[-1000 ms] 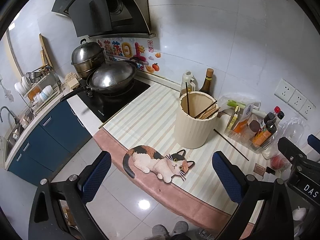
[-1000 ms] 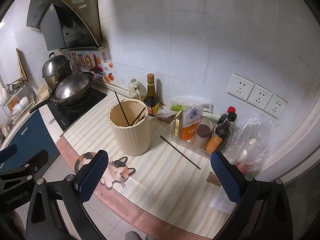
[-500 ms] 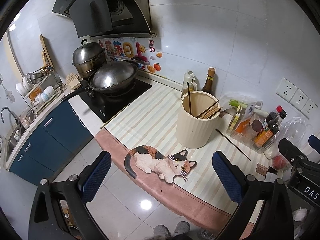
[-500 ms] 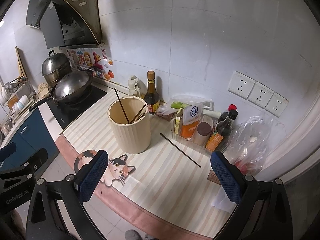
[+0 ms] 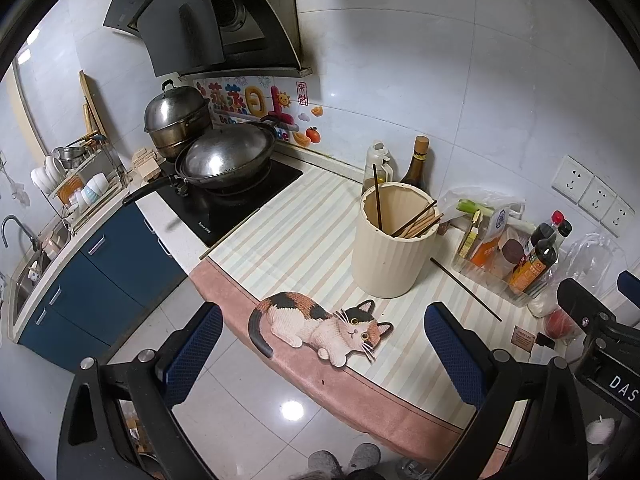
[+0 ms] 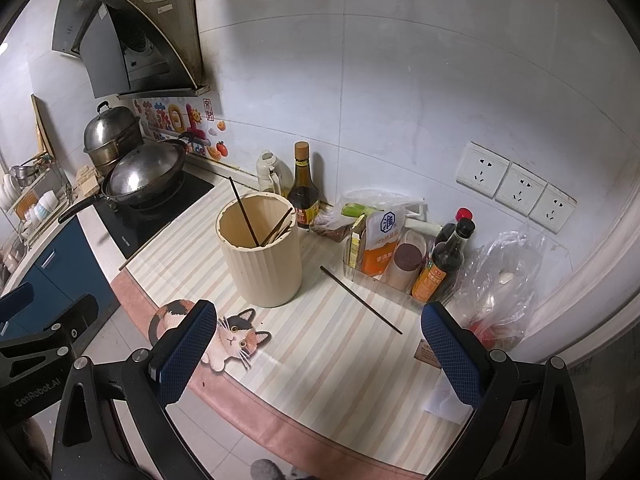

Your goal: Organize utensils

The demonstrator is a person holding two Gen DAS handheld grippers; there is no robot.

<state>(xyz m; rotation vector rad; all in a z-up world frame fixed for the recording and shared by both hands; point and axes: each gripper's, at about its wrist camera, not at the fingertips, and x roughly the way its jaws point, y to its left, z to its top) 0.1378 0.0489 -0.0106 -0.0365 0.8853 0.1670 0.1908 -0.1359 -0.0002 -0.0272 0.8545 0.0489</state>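
Lying flat: thin dark chopstick (image 6: 361, 299) | ribbed cream holder (image 6: 262, 254) | both fingers apart, seemingly empty

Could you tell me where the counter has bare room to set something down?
Bare striped mat lies between the cooktop and the holder, and in front of the loose chopstick. The back right is crowded with the condiment tray and bags.

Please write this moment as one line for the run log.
left gripper: open, empty | right gripper: open, empty | dark chopstick: on counter beside holder
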